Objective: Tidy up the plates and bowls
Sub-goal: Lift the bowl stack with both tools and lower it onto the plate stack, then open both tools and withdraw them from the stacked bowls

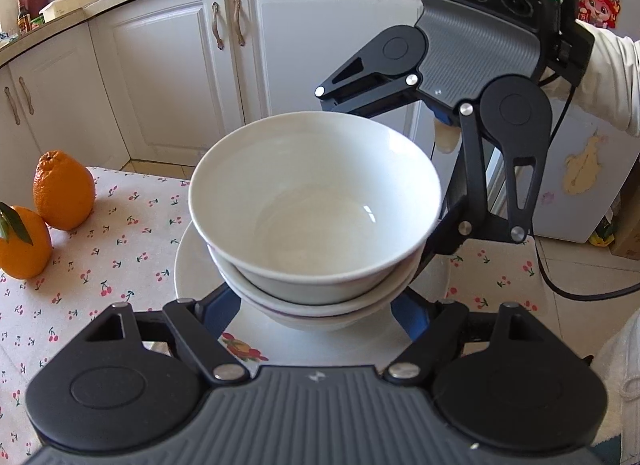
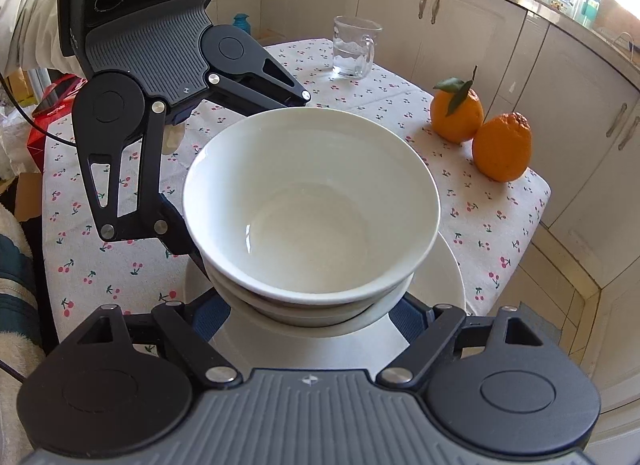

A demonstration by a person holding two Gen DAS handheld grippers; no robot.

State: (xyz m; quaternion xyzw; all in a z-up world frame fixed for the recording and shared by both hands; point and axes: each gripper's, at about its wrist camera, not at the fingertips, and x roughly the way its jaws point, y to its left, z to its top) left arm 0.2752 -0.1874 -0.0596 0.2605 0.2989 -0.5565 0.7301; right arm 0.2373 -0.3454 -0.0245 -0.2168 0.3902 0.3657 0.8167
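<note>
A kitchen with cream cabinets is surrounding a small desk (image 2: 516, 225) that is wearing a cherry-print cloth. Near one edge of it a white plate (image 2: 448, 277) is carrying two nested white bowls, the top bowl (image 2: 312, 201) sitting in the lower bowl (image 2: 320, 311). You are bringing both tools to this stack from opposite sides. Your left claw (image 1: 316, 305) is standing spread wide, its blue-padded fingers (image 1: 216, 313) flanking the lower bowl's base just above the plate; I cannot tell whether they are touching it. Your right claw (image 2: 316, 317) is mirroring that, also spread wide, with one finger on each side of the same bowl. Neither is clamping anything yet. The two-sided approach looks aimed at steadying or lifting the stack evenly, since smooth, rounded bowls could slip from a one-sided pinch. Two oranges (image 2: 480, 133) are sitting together toward the desk's far corner in the right view, and a glass mug (image 2: 354, 49) is standing near the far edge, both well apart from the stack.
</note>
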